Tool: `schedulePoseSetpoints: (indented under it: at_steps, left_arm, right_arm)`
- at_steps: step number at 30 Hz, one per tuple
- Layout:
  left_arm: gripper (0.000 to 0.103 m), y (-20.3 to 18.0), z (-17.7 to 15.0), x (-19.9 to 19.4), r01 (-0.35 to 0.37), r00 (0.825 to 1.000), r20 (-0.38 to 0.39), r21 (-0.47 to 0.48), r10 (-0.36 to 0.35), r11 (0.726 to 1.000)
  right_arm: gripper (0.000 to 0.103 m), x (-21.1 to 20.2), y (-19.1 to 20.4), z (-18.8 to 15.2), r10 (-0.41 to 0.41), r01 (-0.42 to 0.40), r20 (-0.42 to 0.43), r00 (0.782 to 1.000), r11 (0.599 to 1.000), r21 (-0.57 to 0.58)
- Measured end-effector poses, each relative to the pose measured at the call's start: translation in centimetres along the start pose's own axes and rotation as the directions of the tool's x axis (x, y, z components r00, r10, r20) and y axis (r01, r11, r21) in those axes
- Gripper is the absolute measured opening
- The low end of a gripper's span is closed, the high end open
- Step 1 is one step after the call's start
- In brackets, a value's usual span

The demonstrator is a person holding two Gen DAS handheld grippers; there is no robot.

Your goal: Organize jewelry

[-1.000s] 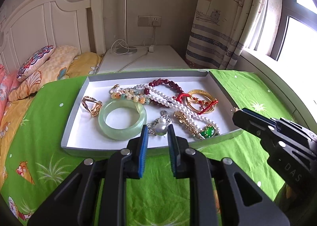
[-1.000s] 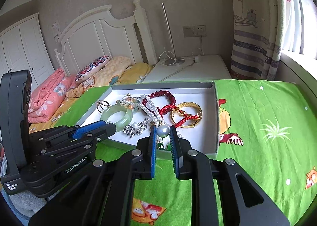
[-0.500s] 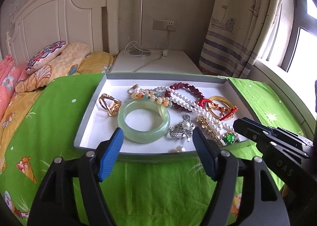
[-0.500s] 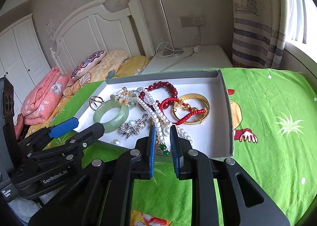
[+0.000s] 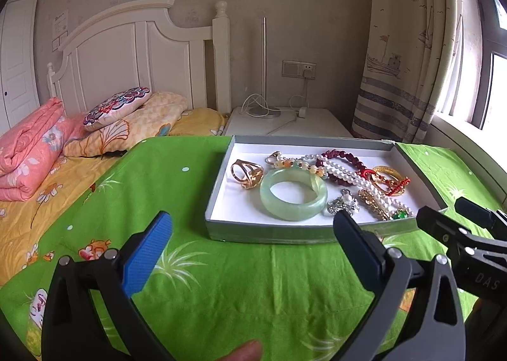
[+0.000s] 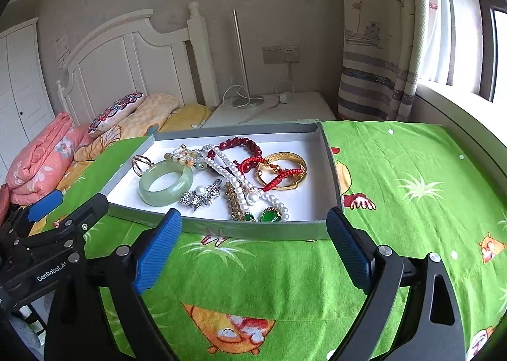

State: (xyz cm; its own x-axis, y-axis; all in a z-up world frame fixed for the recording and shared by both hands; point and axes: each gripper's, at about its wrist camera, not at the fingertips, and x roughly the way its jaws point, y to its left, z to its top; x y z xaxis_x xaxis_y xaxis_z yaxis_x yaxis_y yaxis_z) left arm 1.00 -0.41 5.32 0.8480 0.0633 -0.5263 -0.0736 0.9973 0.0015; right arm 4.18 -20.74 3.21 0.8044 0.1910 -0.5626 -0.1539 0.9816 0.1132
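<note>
Before the tray's near rim, both hand-held grippers gape.

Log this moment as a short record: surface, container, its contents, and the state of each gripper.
surface: green printed bedspread
container: shallow grey tray with white inside, lying on the bedspread
contents: jade bangle, gold ring, pearl necklace, dark red bead bracelet, gold bangle with red cord, silver brooch, green pendant
left gripper: open, empty, short of the tray's near wall
right gripper: open, empty, facing the tray's near wall
beyond: white nightstand, white headboard
</note>
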Motion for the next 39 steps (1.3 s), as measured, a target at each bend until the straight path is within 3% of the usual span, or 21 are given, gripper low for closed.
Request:
schedulePoseSetpoints:
  at_steps: [7, 39]
  left_arm:
    - [0.101, 0.54, -0.09, -0.44, 0.004, 1.0, 0.023, -0.013, -0.004, 1.0]
    - [0.101, 0.44, -0.44, -0.51, 0.028, 1.0, 0.013, -0.019, -0.027, 0.999]
  right_arm:
    - [0.094, -0.03, 0.59, -0.16, -0.056, 0.056, 0.003, 0.998, 0.998, -0.034]
    - [0.095, -0.18, -0.05, -0.27, -0.054, 0.054, 0.001, 0.999, 0.999, -0.004]
